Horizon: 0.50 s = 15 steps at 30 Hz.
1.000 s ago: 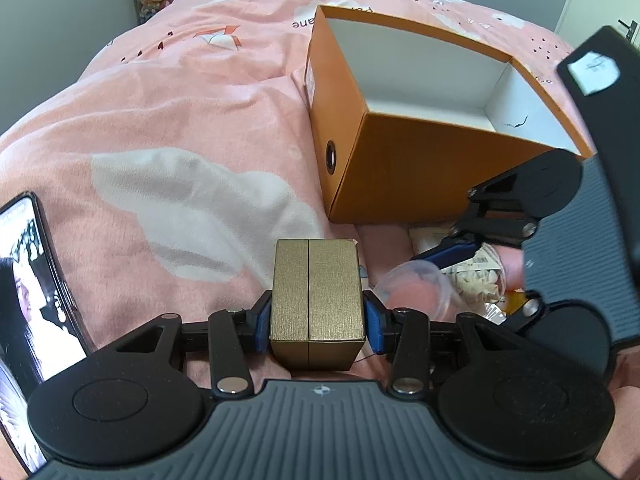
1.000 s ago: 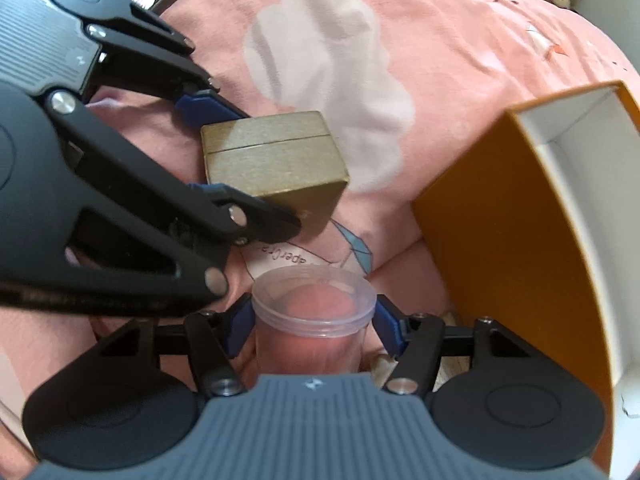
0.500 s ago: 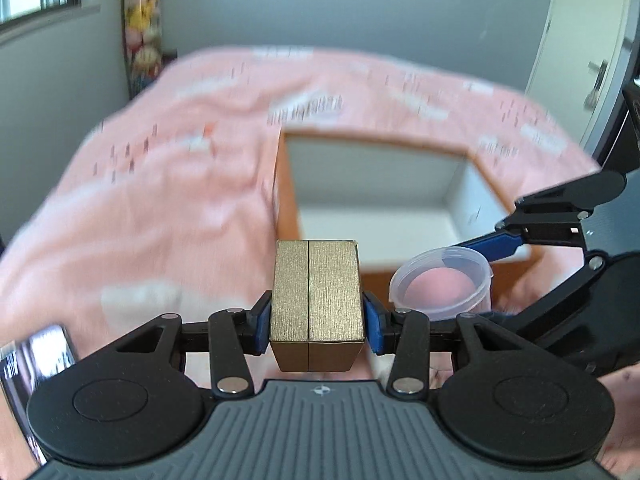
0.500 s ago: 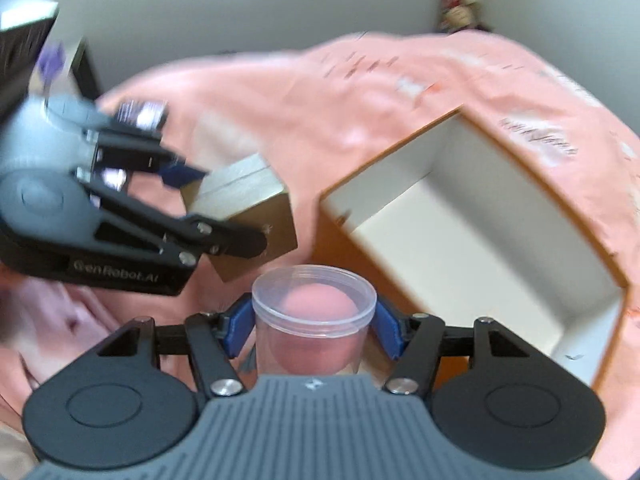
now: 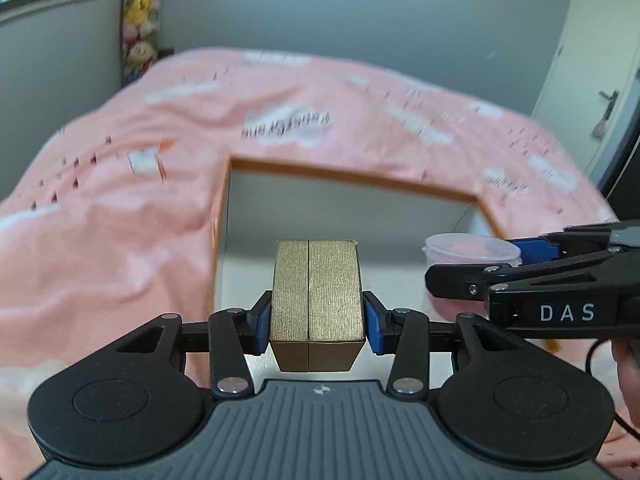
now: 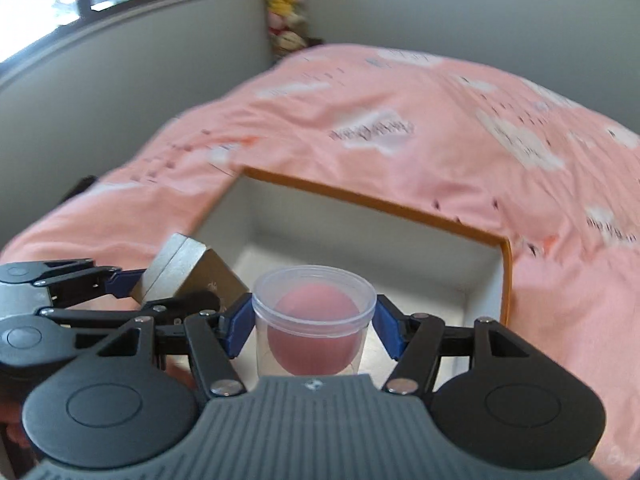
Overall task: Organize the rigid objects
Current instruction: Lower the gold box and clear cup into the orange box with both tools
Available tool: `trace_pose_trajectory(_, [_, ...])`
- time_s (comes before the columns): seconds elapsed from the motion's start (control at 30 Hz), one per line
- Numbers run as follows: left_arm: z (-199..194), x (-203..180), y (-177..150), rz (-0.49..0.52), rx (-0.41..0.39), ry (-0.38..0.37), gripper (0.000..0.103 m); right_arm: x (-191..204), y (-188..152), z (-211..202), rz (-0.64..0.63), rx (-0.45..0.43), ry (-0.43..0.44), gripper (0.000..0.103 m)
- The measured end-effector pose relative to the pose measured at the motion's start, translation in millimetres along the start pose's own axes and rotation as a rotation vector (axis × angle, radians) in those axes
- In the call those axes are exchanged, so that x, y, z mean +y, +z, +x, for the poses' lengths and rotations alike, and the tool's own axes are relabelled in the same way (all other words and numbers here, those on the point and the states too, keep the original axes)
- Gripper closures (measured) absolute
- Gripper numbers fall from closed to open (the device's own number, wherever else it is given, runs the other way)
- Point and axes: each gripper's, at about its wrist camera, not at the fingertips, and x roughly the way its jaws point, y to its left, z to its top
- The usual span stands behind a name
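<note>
Reading "DAS", right tool (image 5: 516, 258) grips clear cup (image 6: 314, 316) over box (image 6: 372, 206).

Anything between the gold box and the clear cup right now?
Nothing but air: in the left wrist view the gold rectangular cardboard box and the clear plastic cup with a pink ball are apart, with only the orange storage box's white interior behind.

Left black two-finger gripper with blue pads (image 5: 317, 317), jaws clamped on a held object, level and pointing forward, right black two-finger gripper with blue pads (image 6: 315, 322), likewise clamped, just beside it
</note>
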Motion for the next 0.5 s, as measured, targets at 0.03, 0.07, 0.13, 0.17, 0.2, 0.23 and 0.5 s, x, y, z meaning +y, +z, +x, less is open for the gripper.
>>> trace_pose_trajectory(0.03, [7.3,1.8,-1.8,-0.008,0.020,0.001,0.052,-3.1,-2.0,10.5,0.016,0.011,-0.008,0.040])
trace_pose_trajectory(0.07, [14.2,2.4,-3.9,-0.009,0.042,0.006,0.052,-7.7,-5.7,16.4,0.043,0.022,-0.007,0.040])
trace_pose_trajectory(0.13, [22.9,-1.3,-7.7,0.028,0.067,0.035,0.052,-16.2,-15.6,35.8,0.104,0.049,0.007,0.040])
trace_pose_trajectory(0.17, [22.9,-5.4,-8.8,0.057,0.069,0.057,0.052,-19.8,-18.1,41.9,0.116,0.061,0.010,0.040])
trace_pose_trajectory(0.2, [24.0,-7.7,-8.7,0.077,0.070,0.067,0.052,-21.4,-19.5,48.7,0.124,0.074,0.004,0.040])
trace_pose_trajectory(0.23, [24.4,-10.0,-7.3,0.088,0.073,0.073,0.052,-22.2,-19.4,51.9,0.125,0.087,0.000,0.040])
trace_pose_trajectory(0.5, [29.7,-9.3,5.6,0.136,0.113,-0.004,0.052,-41.4,-9.5,78.9,0.188,0.197,0.042,0.040])
